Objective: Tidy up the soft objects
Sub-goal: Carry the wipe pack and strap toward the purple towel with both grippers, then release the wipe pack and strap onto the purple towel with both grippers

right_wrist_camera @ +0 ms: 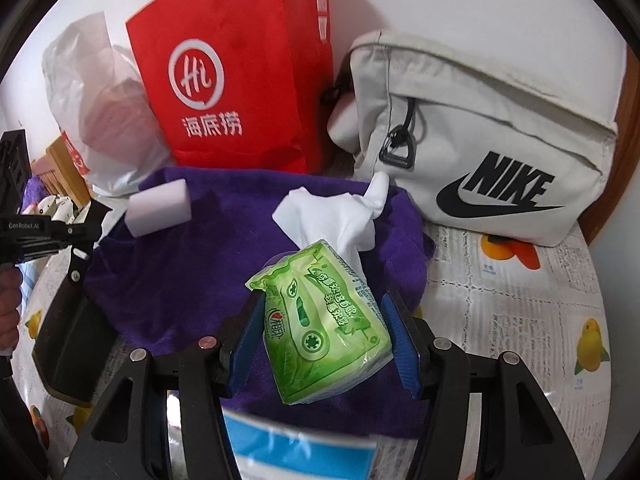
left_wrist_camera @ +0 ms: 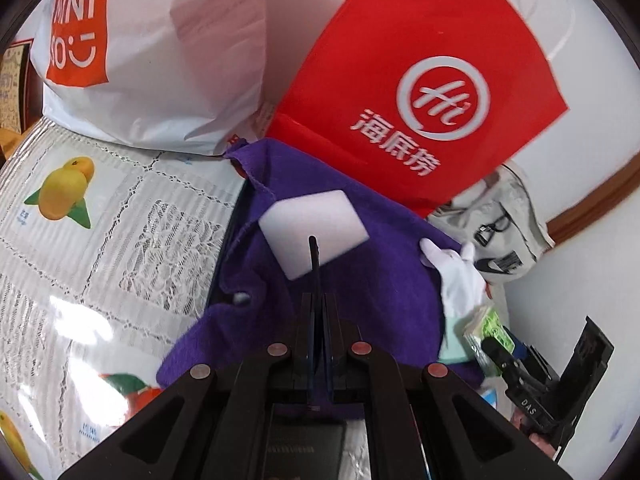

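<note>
A purple towel (left_wrist_camera: pixel 372 292) (right_wrist_camera: pixel 172 280) lies spread on the table. On it rests a white sponge block (left_wrist_camera: pixel 344 220) (right_wrist_camera: pixel 160 208), and beside that a crumpled white glove (left_wrist_camera: pixel 456 276) (right_wrist_camera: pixel 332 216). My left gripper (left_wrist_camera: pixel 314 240) (right_wrist_camera: pixel 98 210) is shut with nothing between its fingers, its tip just in front of the sponge. My right gripper (right_wrist_camera: pixel 324 320) is shut on a green tissue pack (right_wrist_camera: pixel 324 320) (left_wrist_camera: pixel 490 328), blue pads pressing both its sides, held over the towel near the glove.
A red paper bag (left_wrist_camera: pixel 420 80) (right_wrist_camera: pixel 232 72) and a white plastic shopping bag (left_wrist_camera: pixel 152 48) (right_wrist_camera: pixel 100 112) stand at the back against the wall. A beige sports bag (right_wrist_camera: pixel 480 140) (left_wrist_camera: pixel 496 216) sits at the right. The fruit-print tablecloth (left_wrist_camera: pixel 100 240) (right_wrist_camera: pixel 520 320) covers the table. A blue-and-white pack (right_wrist_camera: pixel 300 452) lies nearest.
</note>
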A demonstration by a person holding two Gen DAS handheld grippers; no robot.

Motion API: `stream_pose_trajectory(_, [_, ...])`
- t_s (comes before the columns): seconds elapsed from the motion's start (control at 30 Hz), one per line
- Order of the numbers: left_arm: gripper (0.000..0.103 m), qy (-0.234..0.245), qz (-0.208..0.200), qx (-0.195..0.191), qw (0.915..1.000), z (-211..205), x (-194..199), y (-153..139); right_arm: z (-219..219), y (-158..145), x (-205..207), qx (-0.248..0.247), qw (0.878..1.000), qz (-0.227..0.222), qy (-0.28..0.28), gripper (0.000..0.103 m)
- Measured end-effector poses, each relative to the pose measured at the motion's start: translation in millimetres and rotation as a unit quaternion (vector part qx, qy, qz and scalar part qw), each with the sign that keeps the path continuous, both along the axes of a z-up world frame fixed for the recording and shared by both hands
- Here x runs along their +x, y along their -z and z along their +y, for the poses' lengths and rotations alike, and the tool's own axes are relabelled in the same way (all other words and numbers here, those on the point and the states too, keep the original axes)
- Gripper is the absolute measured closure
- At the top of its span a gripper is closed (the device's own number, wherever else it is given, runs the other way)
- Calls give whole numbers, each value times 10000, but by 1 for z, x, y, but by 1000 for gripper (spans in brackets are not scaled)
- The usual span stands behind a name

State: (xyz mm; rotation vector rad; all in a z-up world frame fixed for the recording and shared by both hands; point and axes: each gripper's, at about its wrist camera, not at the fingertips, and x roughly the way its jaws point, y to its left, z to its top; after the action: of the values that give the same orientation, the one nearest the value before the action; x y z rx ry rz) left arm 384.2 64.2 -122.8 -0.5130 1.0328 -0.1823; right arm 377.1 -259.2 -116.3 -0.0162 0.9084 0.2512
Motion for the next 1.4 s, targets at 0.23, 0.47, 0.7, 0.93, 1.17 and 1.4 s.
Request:
stream_pose_trajectory(0.23, [99, -51, 225, 168, 9996, -4, 14, 12, 3, 15, 16, -95, 9995, 247, -150, 45])
stream_pose_trajectory(0.47, [99, -10, 434, 219, 9988, -10, 20, 18, 4, 21, 24, -147, 9988, 416, -222, 43])
stream_pose_trajectory(0.7, [59, 48, 545, 587, 9968, -24, 21, 11, 4, 14, 21, -114, 9989, 316, -319, 22])
stream_pose_trajectory(0.93, [51, 35, 199, 842, 9962, -30, 4, -14, 6, -8, -2, -251, 9992, -90, -313, 22])
stream_pose_trajectory(1.17, [51, 49, -470, 1052, 9933, -27, -38, -48, 0, -38, -42, 166, 9991, -387, 2, 22])
stream_pose_trajectory(1.4, [51, 107, -849, 1164, 9895, -19, -91, -73, 8, -50, -93, 258, 9991, -312, 98, 22])
